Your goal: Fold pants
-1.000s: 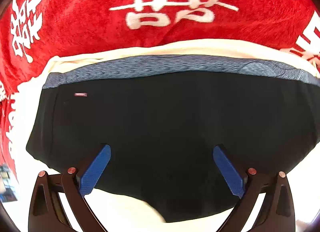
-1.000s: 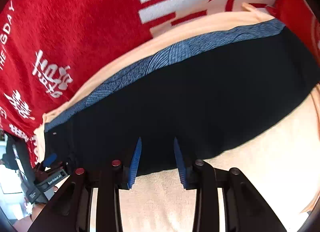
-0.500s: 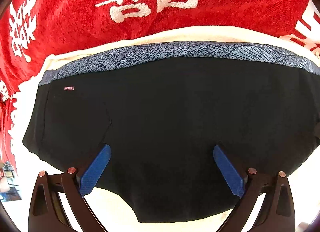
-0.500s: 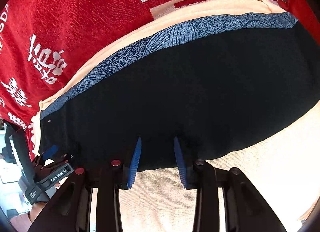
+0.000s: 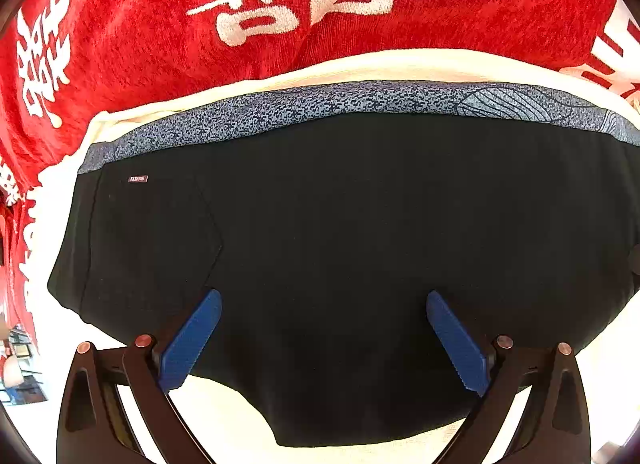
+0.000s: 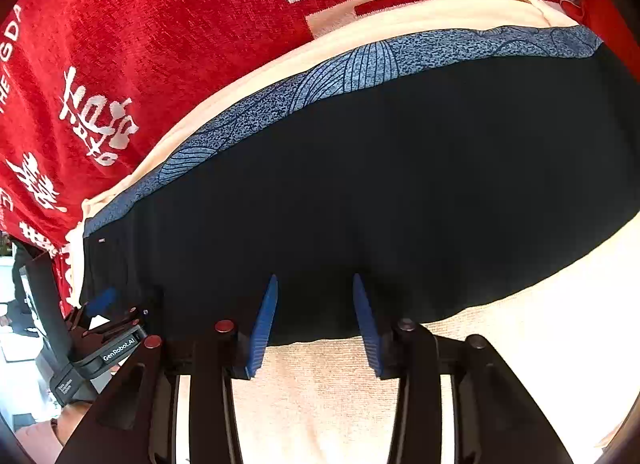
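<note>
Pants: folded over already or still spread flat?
Cannot tell for sure. The pants lie flat and smooth on the cream towel, patterned waistband at the far edge; no legs show.

The pants (image 5: 360,244) lie flat on a towel (image 5: 400,66), which itself lies on a blanket (image 5: 160,24) that runs on beyond the far side. The patterned waistband (image 5: 320,104) forms the pants' far edge — the near edge falls toward the cameras. The left gripper (image 5: 322,300) hangs over the near part of the pants; the right gripper (image 6: 314,284) over their near hem, farther right along it — bare towel lies nearer still.
</note>
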Demonstrator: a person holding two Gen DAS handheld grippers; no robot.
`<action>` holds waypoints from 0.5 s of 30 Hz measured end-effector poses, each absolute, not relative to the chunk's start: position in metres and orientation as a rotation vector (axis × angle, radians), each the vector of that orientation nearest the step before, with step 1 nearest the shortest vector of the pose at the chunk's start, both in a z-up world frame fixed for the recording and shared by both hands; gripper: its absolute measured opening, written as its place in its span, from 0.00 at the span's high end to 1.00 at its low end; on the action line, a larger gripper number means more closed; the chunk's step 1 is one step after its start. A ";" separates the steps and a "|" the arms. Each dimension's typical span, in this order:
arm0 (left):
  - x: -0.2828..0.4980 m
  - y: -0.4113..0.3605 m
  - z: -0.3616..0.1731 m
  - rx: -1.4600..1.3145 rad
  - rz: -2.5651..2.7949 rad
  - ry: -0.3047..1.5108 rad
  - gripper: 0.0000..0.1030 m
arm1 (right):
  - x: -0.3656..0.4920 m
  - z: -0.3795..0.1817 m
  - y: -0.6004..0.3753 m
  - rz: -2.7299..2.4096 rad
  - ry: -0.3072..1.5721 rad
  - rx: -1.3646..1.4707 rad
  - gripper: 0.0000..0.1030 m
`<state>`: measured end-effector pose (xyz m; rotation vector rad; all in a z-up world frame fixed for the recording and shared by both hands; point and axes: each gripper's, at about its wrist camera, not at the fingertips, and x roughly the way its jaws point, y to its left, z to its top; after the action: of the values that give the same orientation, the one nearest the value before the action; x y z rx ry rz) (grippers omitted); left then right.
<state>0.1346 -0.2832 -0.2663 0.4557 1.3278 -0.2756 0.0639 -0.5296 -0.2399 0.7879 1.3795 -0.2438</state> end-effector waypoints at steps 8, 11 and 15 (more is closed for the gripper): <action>0.133 -0.286 -0.260 0.487 -0.275 1.321 0.00 | 0.062 -0.239 -0.532 -0.226 1.372 0.795 0.54; 0.132 -0.288 -0.259 0.505 -0.271 1.316 0.00 | 0.060 -0.238 -0.535 -0.212 1.362 0.811 0.54; 0.130 -0.291 -0.259 0.526 -0.265 1.309 0.00 | 0.055 -0.234 -0.542 -0.206 1.342 0.847 0.54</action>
<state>0.1303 -0.2906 -0.2587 0.5263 1.3086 -0.2647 0.0549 -0.5422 -0.2342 0.8466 1.3424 -0.2059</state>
